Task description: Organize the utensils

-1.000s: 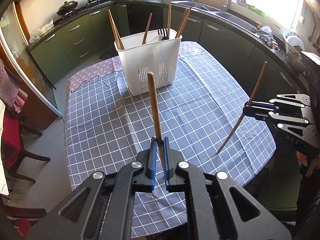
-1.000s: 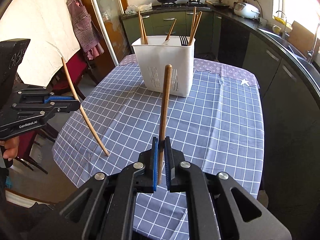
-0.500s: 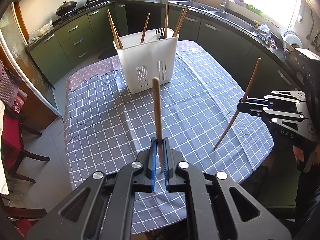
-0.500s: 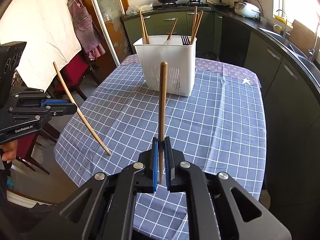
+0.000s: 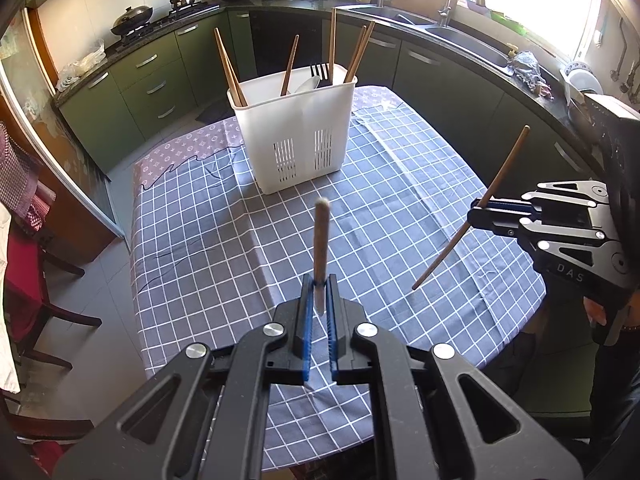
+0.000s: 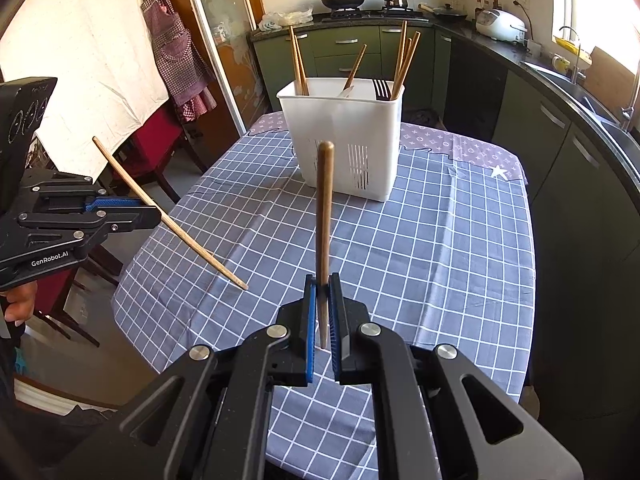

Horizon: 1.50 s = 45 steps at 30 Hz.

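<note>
Chopsticks in transit: one per tool, caddy ahead

Left tool (image 5: 319, 300): clamped tight on a chopstick (image 5: 321, 248), gripped low on the shaft, the stick rising steeply from the jaws. Right tool (image 6: 323, 304): likewise clamped on a second chopstick (image 6: 325, 216), held near its lower end. Both are carried in the air above the table (image 5: 400, 216), well short of the caddy (image 5: 298, 136).

Caddy: white, slotted, standing at the table's far end. Contents: several chopsticks leaning at its rim, a fork (image 6: 382, 88), a pale utensil that may be a spoon.

Step in hand, by judgement: carrying to the caddy; the task looks late, with no loose utensils seen on the cloth. Next move calls for raising each stick over the rim, tip downward, and releasing among the other chopsticks without knocking them.

Surface: blue-grey checked cloth, creased. Room: kitchen, green cabinets, stove with pans, sink beneath a bright window, apron (image 6: 176, 48) on a door, red chairs.
</note>
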Each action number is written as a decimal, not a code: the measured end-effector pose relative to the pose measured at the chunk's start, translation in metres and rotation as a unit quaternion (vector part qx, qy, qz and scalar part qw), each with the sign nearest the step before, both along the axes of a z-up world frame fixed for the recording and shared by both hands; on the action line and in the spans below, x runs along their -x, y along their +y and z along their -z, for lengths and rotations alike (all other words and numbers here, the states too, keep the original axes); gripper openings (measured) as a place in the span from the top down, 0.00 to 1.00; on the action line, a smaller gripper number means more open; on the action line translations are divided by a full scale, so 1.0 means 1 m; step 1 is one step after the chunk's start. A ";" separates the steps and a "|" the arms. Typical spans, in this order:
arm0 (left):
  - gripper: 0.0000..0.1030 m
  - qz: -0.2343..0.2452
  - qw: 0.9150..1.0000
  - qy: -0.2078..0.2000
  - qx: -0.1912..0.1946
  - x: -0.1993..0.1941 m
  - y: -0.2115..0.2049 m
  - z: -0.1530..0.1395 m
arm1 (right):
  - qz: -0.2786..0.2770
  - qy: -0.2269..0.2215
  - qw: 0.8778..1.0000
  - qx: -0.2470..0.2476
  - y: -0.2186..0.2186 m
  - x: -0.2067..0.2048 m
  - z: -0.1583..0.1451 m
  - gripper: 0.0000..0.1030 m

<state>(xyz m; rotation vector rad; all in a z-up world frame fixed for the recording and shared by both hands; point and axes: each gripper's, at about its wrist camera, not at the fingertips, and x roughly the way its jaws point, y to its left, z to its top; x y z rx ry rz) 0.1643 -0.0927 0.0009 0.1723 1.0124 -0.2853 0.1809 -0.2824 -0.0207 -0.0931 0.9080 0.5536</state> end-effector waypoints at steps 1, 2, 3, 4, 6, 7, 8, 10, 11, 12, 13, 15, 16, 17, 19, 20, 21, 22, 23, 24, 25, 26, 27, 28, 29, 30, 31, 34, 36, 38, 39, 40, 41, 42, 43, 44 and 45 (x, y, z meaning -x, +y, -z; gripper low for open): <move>0.94 0.000 1.000 -0.001 0.000 0.000 0.000 0.000 | -0.001 0.000 1.000 0.000 0.001 0.000 -0.001 0.93; 0.94 0.001 1.000 -0.001 0.000 0.001 0.000 -0.001 | -0.003 0.000 1.000 0.000 0.001 0.000 -0.001 0.93; 0.94 0.001 1.000 -0.002 0.000 0.001 0.000 -0.001 | -0.004 -0.001 1.000 0.000 0.002 0.000 -0.002 0.93; 0.94 0.002 1.000 -0.003 -0.001 0.002 0.000 -0.002 | -0.006 -0.001 1.000 0.000 0.002 0.001 -0.003 0.93; 0.94 0.002 1.000 -0.005 -0.001 0.003 0.001 -0.004 | -0.010 -0.002 1.000 0.000 0.003 0.001 -0.004 0.93; 0.94 0.002 1.000 -0.007 -0.001 0.003 0.001 -0.006 | -0.011 -0.003 1.000 0.000 0.004 0.002 -0.005 0.93; 0.94 0.003 1.000 -0.008 -0.001 0.003 0.001 -0.007 | -0.012 -0.003 1.000 -0.001 0.004 0.002 -0.006 0.93; 0.94 0.005 1.000 -0.012 -0.001 0.004 0.000 -0.010 | -0.014 -0.005 1.000 -0.001 0.004 0.002 -0.008 0.93; 0.94 0.005 1.000 -0.013 -0.001 0.004 0.000 -0.011 | -0.014 -0.006 1.000 0.000 0.004 0.002 -0.009 0.93; 0.94 0.006 1.000 -0.014 -0.001 0.004 0.000 -0.012 | -0.015 -0.007 1.000 0.000 0.004 0.002 -0.009 0.93; 0.94 0.007 1.000 -0.014 -0.002 0.004 0.000 -0.012 | -0.016 -0.007 1.000 0.001 0.005 0.002 -0.009 0.93; 0.94 0.007 1.000 -0.012 -0.002 0.002 0.000 -0.011 | -0.018 -0.005 1.000 0.002 0.007 0.001 -0.008 0.93; 0.94 0.008 1.000 -0.008 -0.001 0.001 -0.001 -0.009 | -0.019 -0.004 1.000 0.004 0.007 0.001 -0.008 0.93; 0.94 0.009 1.000 -0.003 0.000 -0.002 -0.001 -0.007 | -0.020 -0.003 1.000 0.004 0.008 0.000 -0.007 0.93; 0.94 0.009 1.000 0.012 0.006 -0.015 -0.002 0.000 | -0.018 -0.003 1.000 0.005 0.007 -0.001 -0.007 0.93; 0.94 0.005 1.000 0.020 0.007 -0.024 -0.003 0.005 | -0.017 -0.003 1.000 0.004 0.006 -0.001 -0.007 0.93; 0.94 0.002 1.000 0.027 0.007 -0.032 -0.003 0.010 | -0.015 -0.003 1.000 0.004 0.005 -0.001 -0.008 0.93; 0.94 -0.003 0.999 0.033 0.004 -0.042 -0.003 0.015 | -0.014 -0.004 1.000 0.003 0.003 0.000 -0.008 0.93; 0.94 -0.009 0.999 0.037 -0.004 -0.051 -0.004 0.021 | -0.013 -0.004 1.000 0.004 0.001 0.000 -0.009 0.93; 0.94 -0.009 0.999 0.044 -0.011 -0.060 -0.005 0.027 | -0.012 -0.005 1.000 0.003 -0.001 0.001 -0.009 0.93; 0.94 -0.010 0.998 0.053 -0.014 -0.068 -0.005 0.034 | -0.011 -0.005 1.000 0.003 -0.003 0.001 -0.010 0.93; 0.94 -0.016 0.998 0.065 -0.014 -0.076 -0.005 0.042 | -0.010 -0.004 1.000 0.002 -0.005 0.001 -0.009 0.93; 0.94 -0.018 0.997 0.077 -0.016 -0.084 -0.005 0.049 | -0.008 -0.004 1.000 0.002 -0.007 0.001 -0.009 0.93; 0.94 -0.014 0.996 0.085 -0.018 -0.090 -0.008 0.056 | -0.006 -0.003 1.000 0.002 -0.010 0.001 -0.008 0.93; 0.94 -0.005 0.995 0.091 -0.026 -0.096 -0.012 0.063 | -0.004 -0.001 1.000 0.001 -0.012 -0.001 -0.007 0.93; 0.94 0.007 0.995 0.096 -0.039 -0.101 -0.018 0.070 | -0.001 0.001 1.000 0.001 -0.014 -0.002 -0.005 0.93; 0.93 0.018 0.993 0.102 -0.050 -0.106 -0.024 0.077 | 0.001 0.003 1.000 0.000 -0.016 -0.004 -0.004 0.93; 0.89 0.046 0.988 0.126 -0.081 -0.122 -0.040 0.097 | 0.007 0.010 1.000 -0.005 -0.022 -0.007 0.001 0.93; 0.85 0.059 0.983 0.144 -0.095 -0.131 -0.050 0.110 | 0.010 0.014 1.000 -0.007 -0.026 -0.010 0.003 0.93; 0.82 0.058 0.981 0.162 -0.090 -0.141 -0.056 0.120 | 0.013 0.016 1.000 -0.010 -0.031 -0.012 0.006 0.93; 0.80 0.060 0.980 0.172 -0.082 -0.146 -0.059 0.124 | 0.016 0.017 1.000 -0.012 -0.033 -0.013 0.006 0.93; 0.79 0.060 0.979 0.178 -0.077 -0.149 -0.062 0.128 | 0.019 0.019 1.000 -0.014 -0.035 -0.015 0.007 0.93; 0.78 0.060 0.979 0.180 -0.077 -0.152 -0.065 0.130 | 0.021 0.021 0.999 -0.016 -0.038 -0.016 0.007 0.93; 0.78 0.064 0.978 0.182 -0.080 -0.154 -0.069 0.133 | 0.023 0.022 0.999 -0.018 -0.040 -0.017 0.008 0.93; 0.78 0.066 0.977 0.184 -0.082 -0.155 -0.072 0.135 | 0.024 0.023 0.999 -0.019 -0.041 -0.018 0.008 0.93; 0.78 0.066 0.977 0.186 -0.082 -0.157 -0.075 0.137 | 0.025 0.024 0.999 -0.020 -0.042 -0.019 0.008 0.93; 0.78 0.066 0.976 0.189 -0.084 -0.159 -0.077 0.139 | 0.025 0.024 0.999 -0.021 -0.044 -0.020 0.009 0.93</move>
